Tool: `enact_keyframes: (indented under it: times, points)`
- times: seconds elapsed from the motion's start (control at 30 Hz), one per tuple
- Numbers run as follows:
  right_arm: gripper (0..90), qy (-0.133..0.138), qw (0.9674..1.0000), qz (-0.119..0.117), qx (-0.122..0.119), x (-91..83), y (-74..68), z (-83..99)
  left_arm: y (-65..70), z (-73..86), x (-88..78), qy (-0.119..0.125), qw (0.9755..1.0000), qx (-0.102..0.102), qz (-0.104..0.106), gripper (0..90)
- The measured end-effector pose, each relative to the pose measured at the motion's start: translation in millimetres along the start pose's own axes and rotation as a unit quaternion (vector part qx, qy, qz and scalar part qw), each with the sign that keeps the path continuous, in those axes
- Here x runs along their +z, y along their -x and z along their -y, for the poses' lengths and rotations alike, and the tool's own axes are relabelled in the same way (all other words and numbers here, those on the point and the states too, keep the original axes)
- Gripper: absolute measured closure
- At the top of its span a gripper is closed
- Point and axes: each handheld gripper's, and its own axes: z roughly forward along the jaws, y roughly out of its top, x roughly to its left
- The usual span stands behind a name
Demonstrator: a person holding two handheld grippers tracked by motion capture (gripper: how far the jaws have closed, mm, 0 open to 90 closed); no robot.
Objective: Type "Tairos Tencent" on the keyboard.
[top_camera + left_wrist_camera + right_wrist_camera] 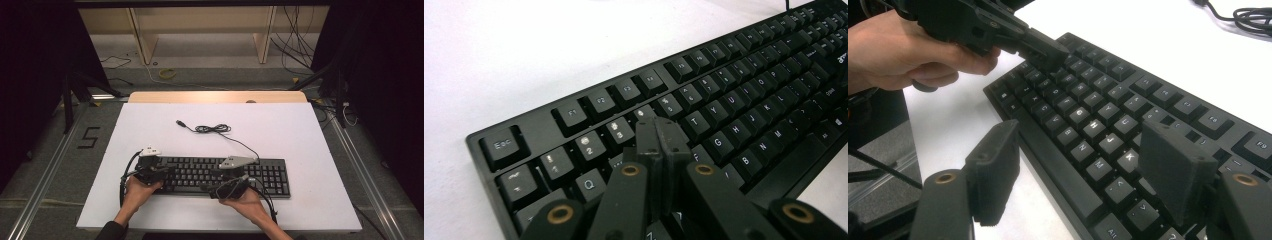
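A white table top (150, 130) is seen from above, with a strip of pale wood along its far edge and grey carpeted floor beyond, where wooden shelf uprights (142, 40) and loose cables are spread; dark curtains close both sides, and a black figure "5" (89, 137) is marked on the floor to the left. A black keyboard (272, 175) is laid across the near half of the table, and its cable (215, 129) is run out behind it to a small coil, ending in a plug farther left. The left end of the keyboard is partly covered by the left gripper (162, 171), held in the left hand (137, 192); the middle is partly covered by the right gripper (207, 188), held in the right hand (245, 199). In the left gripper view the jaws are seen pressed together, with their tips set just above the number row near the 4 key (642, 113), nothing being held between them; whether a key is touched cannot be told. In the right gripper view the jaws are seen spread wide, one on each side of the keyboard's near edge by the K and M keys, and the left gripper's closed tips are seen farther off over the upper left keys.
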Motion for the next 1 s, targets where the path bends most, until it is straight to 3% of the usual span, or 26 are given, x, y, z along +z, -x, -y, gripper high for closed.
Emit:
enact_keyframes:
  times: [0.63, 1.0]
  points:
    - [32.3, 0.001, 1.0, 0.0, 0.0, -4.7, -1.4, 2.5, 1.7, -0.7, 14.3, -0.021, 0.9997, 0.008, -0.003, 89.1]
    - [33.7, 0.001, 1.0, 0.001, -0.004, -3.0, -2.5, 2.8, 3.0, 0.5, 14.1, -0.015, 0.9999, 0.005, -0.003, 88.9]
